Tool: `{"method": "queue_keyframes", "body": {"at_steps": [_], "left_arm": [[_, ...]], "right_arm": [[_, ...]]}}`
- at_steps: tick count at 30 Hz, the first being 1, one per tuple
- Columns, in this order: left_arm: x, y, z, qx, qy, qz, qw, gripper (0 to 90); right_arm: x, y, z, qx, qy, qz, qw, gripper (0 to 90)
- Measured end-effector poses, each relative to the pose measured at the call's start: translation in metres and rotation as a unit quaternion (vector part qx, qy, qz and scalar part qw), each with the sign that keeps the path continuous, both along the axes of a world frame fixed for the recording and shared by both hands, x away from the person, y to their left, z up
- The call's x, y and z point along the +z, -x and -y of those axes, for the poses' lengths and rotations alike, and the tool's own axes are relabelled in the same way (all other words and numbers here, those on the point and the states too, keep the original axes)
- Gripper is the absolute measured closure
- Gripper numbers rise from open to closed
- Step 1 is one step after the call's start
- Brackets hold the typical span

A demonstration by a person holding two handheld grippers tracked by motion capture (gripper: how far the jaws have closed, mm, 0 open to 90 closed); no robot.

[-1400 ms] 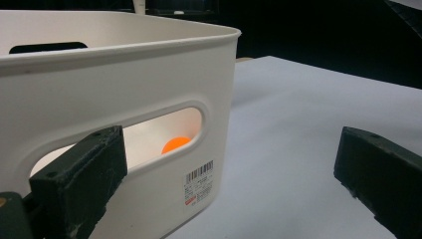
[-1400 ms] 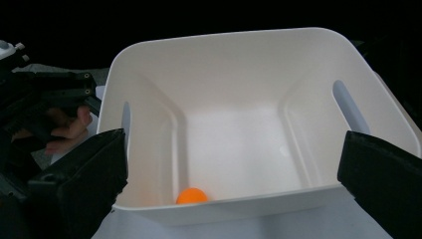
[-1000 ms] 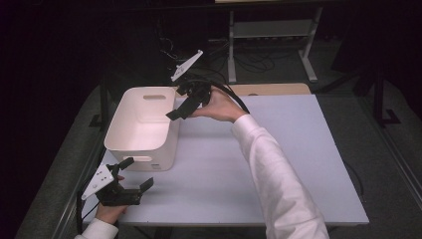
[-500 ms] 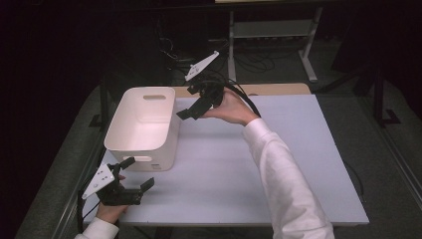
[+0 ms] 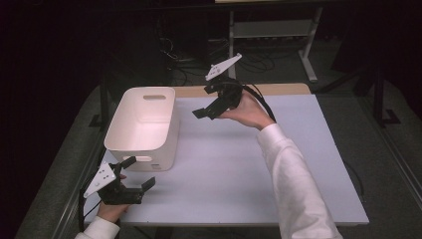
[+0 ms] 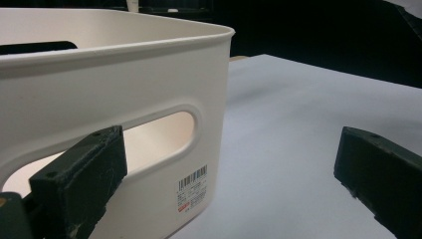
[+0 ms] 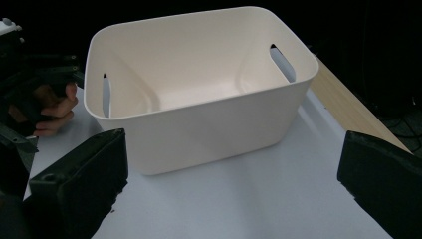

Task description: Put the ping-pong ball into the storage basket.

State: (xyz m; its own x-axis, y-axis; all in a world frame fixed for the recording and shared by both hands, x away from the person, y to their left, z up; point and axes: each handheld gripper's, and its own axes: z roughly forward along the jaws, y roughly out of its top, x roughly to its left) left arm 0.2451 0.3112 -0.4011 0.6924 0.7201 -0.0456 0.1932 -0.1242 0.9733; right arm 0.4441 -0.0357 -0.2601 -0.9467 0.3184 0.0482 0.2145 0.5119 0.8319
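A white plastic bin [image 5: 142, 124] with slot handles stands on the left of the white table [image 5: 239, 169]; seen from the right gripper view, the bin [image 7: 199, 74] holds nothing. My right gripper [image 5: 205, 102] hovers in the air just right of the bin's far corner, open and holding nothing [image 7: 234, 149]. My left gripper [image 5: 138, 173] rests low at the table's front left, right against the bin's near wall, open too [image 6: 229, 149]. A barcode label [image 6: 193, 186] sits under the near handle slot.
A wooden strip [image 5: 268, 89] runs along the table's far edge. Beyond it stands a metal rack [image 5: 278, 30] with cables on the dark floor. The person's other hand [image 7: 50, 107] and gripper show beside the bin in the right gripper view.
My right gripper has drawn to the right, off the bin's rim and out over the table. The left gripper has barely moved.
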Motion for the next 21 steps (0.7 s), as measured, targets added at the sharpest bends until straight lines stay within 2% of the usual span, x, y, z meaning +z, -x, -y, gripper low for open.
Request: {"method": "queue_keyframes", "body": {"at_steps": [4,5,11,12,16,21], "left_arm": [[0.0,0.0,0.0,-0.001,-0.002,0.003,1.0,0.0],[0.001,-0.001,-0.001,-0.003,-0.008,0.008,0.9999,0.0],[0.0,-0.001,0.0,-0.003,-0.002,0.004,1.0,0.0],[0.0,-0.001,0.0,-0.004,-0.002,0.004,1.0,0.0],[0.001,0.0,0.0,-0.002,-0.008,-0.001,1.0,0.0],[0.0,0.0,0.001,-0.002,0.004,0.001,1.0,0.0]], "right_arm": [[-0.001,0.001,0.012,-0.013,-0.005,-0.001,0.9999,0.0],[0.0,0.003,0.017,-0.02,-0.009,-0.004,0.9998,0.0],[-0.001,0.005,0.03,-0.029,-0.018,0.004,0.9994,0.0],[-0.001,0.007,0.035,-0.037,-0.032,-0.01,0.9988,0.0],[-0.002,0.007,0.042,-0.04,-0.034,-0.01,0.9986,0.0],[-0.006,0.012,0.058,-0.052,-0.039,-0.015,0.9978,0.0]]}}
